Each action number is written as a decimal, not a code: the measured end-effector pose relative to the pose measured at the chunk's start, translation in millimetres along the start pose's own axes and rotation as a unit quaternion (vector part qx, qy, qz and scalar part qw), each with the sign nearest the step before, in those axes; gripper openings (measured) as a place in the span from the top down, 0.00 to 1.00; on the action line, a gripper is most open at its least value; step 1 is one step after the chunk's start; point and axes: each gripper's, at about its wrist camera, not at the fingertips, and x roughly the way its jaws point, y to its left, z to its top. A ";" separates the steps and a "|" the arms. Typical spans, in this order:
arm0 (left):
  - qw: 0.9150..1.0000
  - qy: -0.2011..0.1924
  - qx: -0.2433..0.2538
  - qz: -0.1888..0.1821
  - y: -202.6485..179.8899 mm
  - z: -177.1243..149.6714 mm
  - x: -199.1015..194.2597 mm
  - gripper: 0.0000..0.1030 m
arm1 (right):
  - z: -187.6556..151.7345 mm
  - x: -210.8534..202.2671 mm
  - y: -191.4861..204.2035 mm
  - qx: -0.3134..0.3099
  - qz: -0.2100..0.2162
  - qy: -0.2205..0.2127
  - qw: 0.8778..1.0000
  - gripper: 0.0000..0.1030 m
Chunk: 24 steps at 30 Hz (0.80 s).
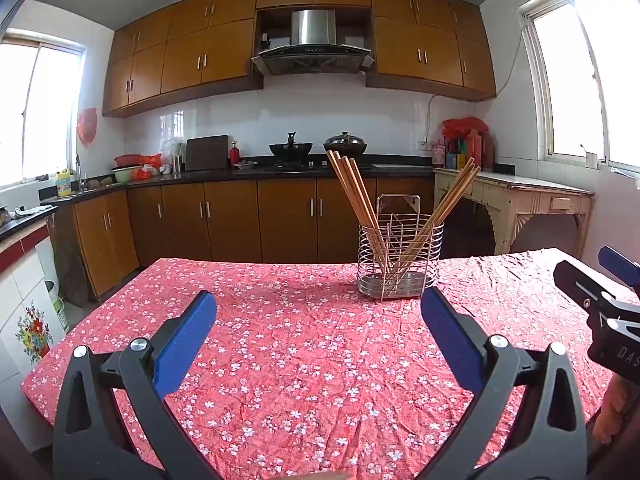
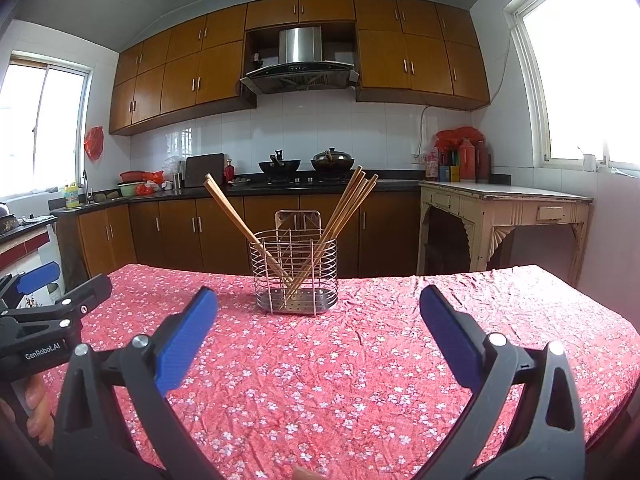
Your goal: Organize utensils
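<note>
chopsticks [image 2: 348, 204] stand in two leaning bundles inside the wire holder [image 2: 294, 276] on the table [image 2: 360, 360], none left loose in view; left gripper [image 1: 318, 312] and right gripper [image 2: 318, 308], jaws spread and empty, suggest sorting near complete.

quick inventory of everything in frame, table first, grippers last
tablecloth: one, red with white flowers, covers the table
wire holder: one, silver, on the cloth, far centre
chopsticks: several, wooden, in the holder, leaning in two bunches, left and right
woks: two, black, on the stove behind
range hood: one, steel and black, under the upper cabinets
side table: one, cream, right wall
left gripper: black with blue pads, open, empty
right gripper: black with blue pads, open, empty
</note>
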 end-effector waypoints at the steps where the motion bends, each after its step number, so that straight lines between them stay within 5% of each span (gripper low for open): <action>1: 1.000 0.001 0.000 0.000 -0.1 0.0 0.4 0.02 | -0.2 0.2 -0.2 0.000 0.001 0.000 1.000 0.04; 24: 1.000 0.002 0.002 -0.001 -2.8 -1.8 0.5 0.02 | -1.5 0.4 1.6 0.002 0.002 0.002 1.000 0.04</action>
